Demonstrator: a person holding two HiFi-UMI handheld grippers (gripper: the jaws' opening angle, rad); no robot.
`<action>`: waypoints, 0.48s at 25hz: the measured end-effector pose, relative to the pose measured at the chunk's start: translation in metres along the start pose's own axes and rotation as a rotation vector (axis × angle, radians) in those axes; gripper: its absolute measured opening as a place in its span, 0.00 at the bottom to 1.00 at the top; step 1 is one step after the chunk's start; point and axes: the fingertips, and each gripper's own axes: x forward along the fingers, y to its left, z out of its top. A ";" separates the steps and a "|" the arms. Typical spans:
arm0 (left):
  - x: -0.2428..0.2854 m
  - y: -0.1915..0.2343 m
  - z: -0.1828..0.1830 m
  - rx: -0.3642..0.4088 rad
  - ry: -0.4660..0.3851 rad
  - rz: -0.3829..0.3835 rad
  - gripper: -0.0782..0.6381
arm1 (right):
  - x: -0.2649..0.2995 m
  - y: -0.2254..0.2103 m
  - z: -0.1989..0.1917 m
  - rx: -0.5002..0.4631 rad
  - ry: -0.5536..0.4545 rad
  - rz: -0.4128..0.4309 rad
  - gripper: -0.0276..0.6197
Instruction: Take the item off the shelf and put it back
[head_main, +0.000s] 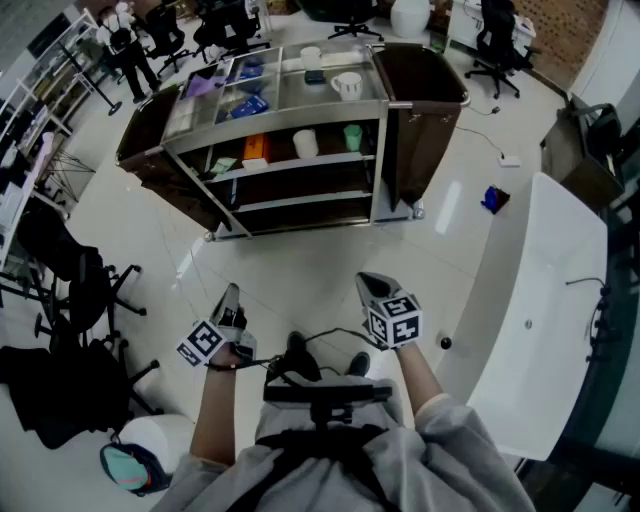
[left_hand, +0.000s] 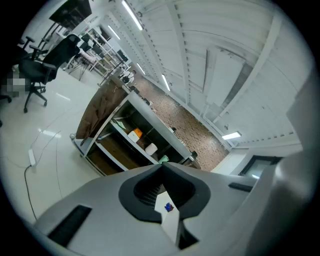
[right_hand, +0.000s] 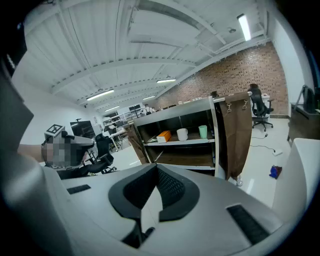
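Could topple the white cup (head_main: 305, 143) on the cart's shelf (head_main: 328, 158), between orange box (head_main: 256, 149) and green cup (head_main: 352, 136), by reaching in with left gripper (head_main: 229, 296) and right gripper (head_main: 370, 284) pressed together and empty, as now, well away.

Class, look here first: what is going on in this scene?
A person stands back from a metal shelf cart, holding the left gripper and right gripper low, both with jaws shut and empty. An orange box, a white cup and a green cup sit on its upper shelf. Nothing is taken off yet.
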 end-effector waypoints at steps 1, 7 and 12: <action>0.007 -0.002 0.000 0.026 0.006 -0.012 0.12 | 0.004 -0.001 0.001 -0.004 0.003 0.002 0.06; 0.051 -0.007 0.007 0.215 0.062 -0.050 0.12 | 0.035 -0.005 0.010 -0.027 0.023 0.010 0.06; 0.102 -0.004 0.024 0.328 0.138 -0.092 0.12 | 0.067 -0.009 0.025 -0.026 0.035 -0.031 0.06</action>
